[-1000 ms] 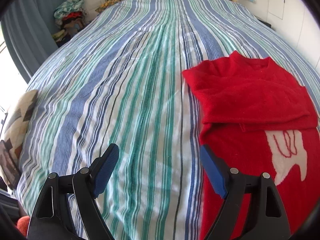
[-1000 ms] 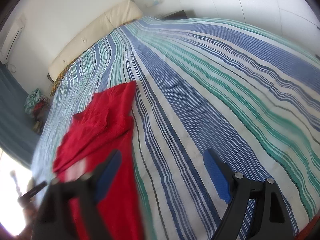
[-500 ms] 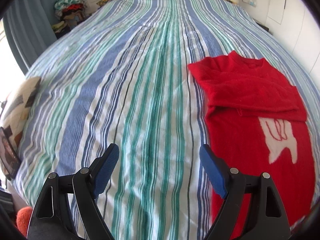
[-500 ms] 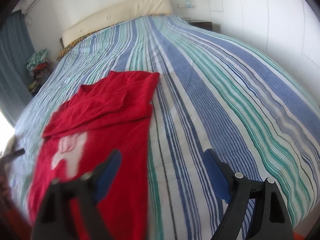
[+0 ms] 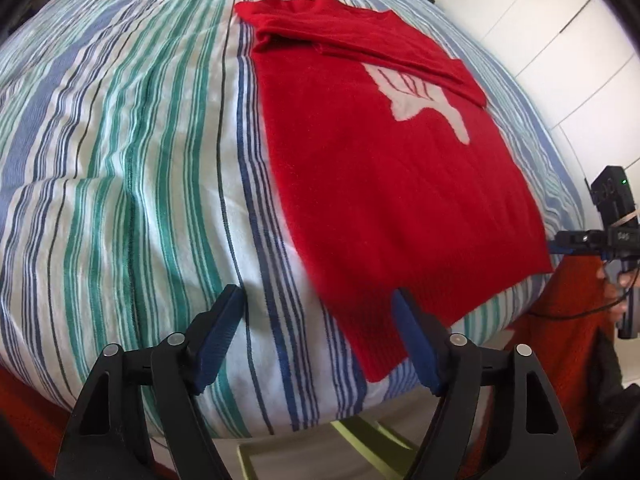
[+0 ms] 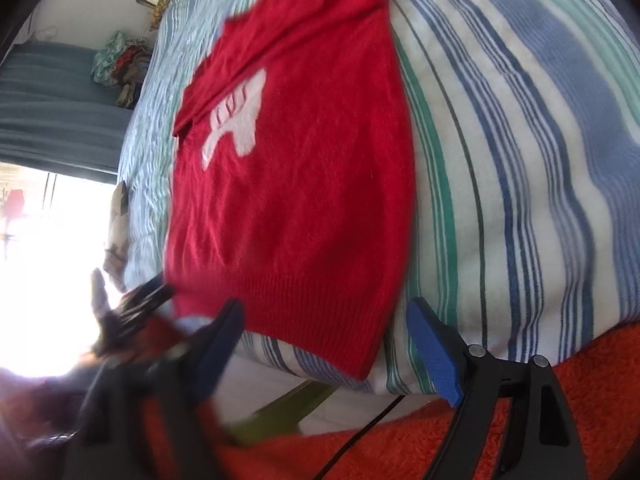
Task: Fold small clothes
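- While both tools hang over the foot of the bed, the left gripper (image 5: 318, 332) has its blue-padded jaws spread wide with nothing between them; its right pad sits over the ribbed hem of the red sweater (image 5: 384, 168), though I cannot tell whether it touches the knit.
- The right gripper (image 6: 326, 334) is likewise spread wide and holds nothing, its two pads straddling the near right corner of the sweater's hem; its left finger is blurred.
- From the left wrist view, the right tool's black body shows at the far right edge, just off the sweater's other hem corner.
- The sweater lies flat on the striped bedspread (image 5: 132, 168), hem toward the foot of the bed and close to the mattress edge, collar end pointing away.
- Its sleeves are folded in across the upper chest, forming a thicker red band there.
- A white knitted motif (image 5: 420, 100) with red lines shows on the front, partly covered along its top by that folded band.
- The bedspread carries blue, green and white stripes running the length of the bed, and it rounds down over the near edge.
- Beneath the tools sits an orange shaggy rug (image 6: 580, 392), with a yellow-green frame (image 5: 360, 448) showing under the bed edge.
- Far off, in the right wrist view, a heap of clothes (image 6: 120, 64) rests beside a grey-blue curtain (image 6: 52, 108).
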